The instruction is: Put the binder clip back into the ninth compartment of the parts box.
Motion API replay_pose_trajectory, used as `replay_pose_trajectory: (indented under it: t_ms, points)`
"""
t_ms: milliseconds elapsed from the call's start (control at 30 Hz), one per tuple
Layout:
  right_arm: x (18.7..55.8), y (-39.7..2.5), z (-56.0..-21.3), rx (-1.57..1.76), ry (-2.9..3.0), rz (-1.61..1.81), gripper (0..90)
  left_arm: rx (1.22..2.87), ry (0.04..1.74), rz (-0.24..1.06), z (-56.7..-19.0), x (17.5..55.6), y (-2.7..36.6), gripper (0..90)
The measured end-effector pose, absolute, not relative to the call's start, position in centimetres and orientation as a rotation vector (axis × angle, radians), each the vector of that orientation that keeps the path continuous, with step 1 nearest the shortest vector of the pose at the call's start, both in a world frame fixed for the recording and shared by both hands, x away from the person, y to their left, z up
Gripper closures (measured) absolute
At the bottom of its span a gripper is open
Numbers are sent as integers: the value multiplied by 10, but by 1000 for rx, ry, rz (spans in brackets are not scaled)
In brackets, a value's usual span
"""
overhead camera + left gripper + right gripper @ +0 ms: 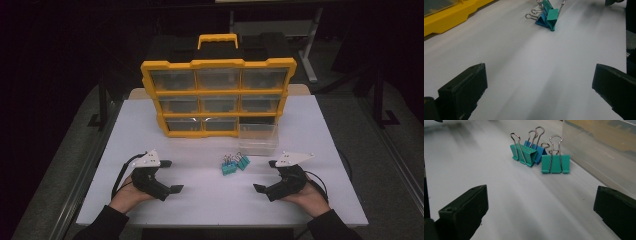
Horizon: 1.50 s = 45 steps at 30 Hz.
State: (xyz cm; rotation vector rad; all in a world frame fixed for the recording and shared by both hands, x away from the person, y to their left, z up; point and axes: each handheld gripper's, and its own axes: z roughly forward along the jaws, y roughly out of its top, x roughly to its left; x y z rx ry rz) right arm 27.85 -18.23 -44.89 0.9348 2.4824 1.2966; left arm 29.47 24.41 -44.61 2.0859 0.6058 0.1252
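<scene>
- You are holding your left gripper (170, 176) and right gripper (264, 176) low over the white table (200, 200), fingers released and grasping nothing.
- The binder clips (540, 155) are sitting clustered between both grippers, just beside the clear drawer (257, 139) lying before the yellow organizer (218, 97).

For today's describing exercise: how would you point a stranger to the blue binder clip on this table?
Start at the yellow drawer organizer at the back of the white table. In front of it, beside the clear plastic drawer, sits a cluster of binder clips. The blue binder clip is between two green binder clips, the only blue one.
</scene>
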Motion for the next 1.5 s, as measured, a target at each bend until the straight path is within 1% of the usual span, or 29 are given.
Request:
replay_pose_trajectory:
  t_ms: [700,1500]
  points:
    - [279,-182,-449,938,2481,1306,0,2059,568,88,-438,306,230,0]
    - [278,-182,-449,933,2486,1309,0,2049,532,74,-430,316,213,0]
